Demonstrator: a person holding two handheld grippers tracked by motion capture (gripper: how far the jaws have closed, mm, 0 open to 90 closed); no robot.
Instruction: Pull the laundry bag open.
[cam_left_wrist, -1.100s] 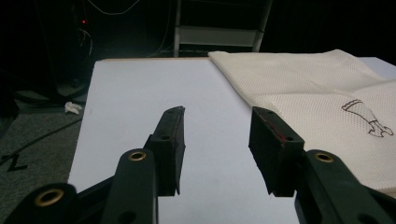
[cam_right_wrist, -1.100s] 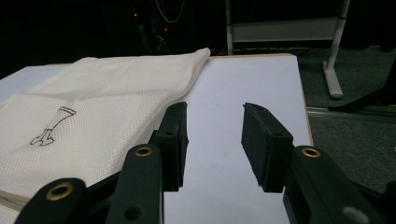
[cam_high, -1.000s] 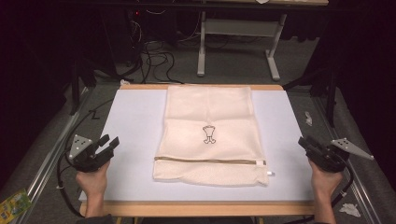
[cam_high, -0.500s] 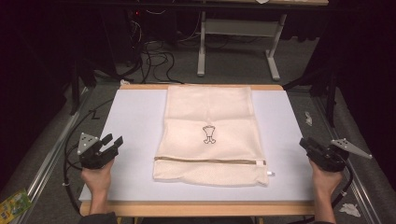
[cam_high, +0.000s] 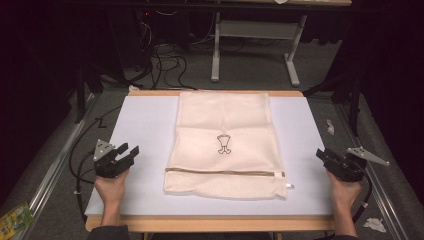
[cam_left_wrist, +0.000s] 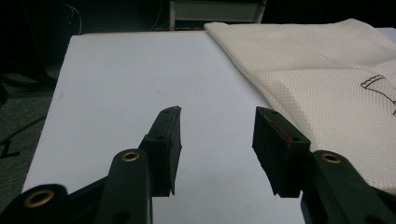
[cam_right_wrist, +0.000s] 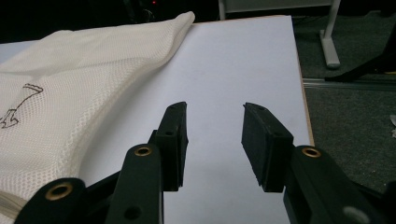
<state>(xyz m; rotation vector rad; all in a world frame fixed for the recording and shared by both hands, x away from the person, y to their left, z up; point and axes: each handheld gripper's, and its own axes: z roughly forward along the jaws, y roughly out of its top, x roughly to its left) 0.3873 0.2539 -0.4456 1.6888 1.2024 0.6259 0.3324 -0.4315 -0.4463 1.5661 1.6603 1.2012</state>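
Lying flat, cream mesh bag (brown zipper), both grippers agape, empty.

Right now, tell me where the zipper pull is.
In the high view the zipper pull sits at the right end of the zipper, near the bag's front right corner, between the bag and the right gripper.
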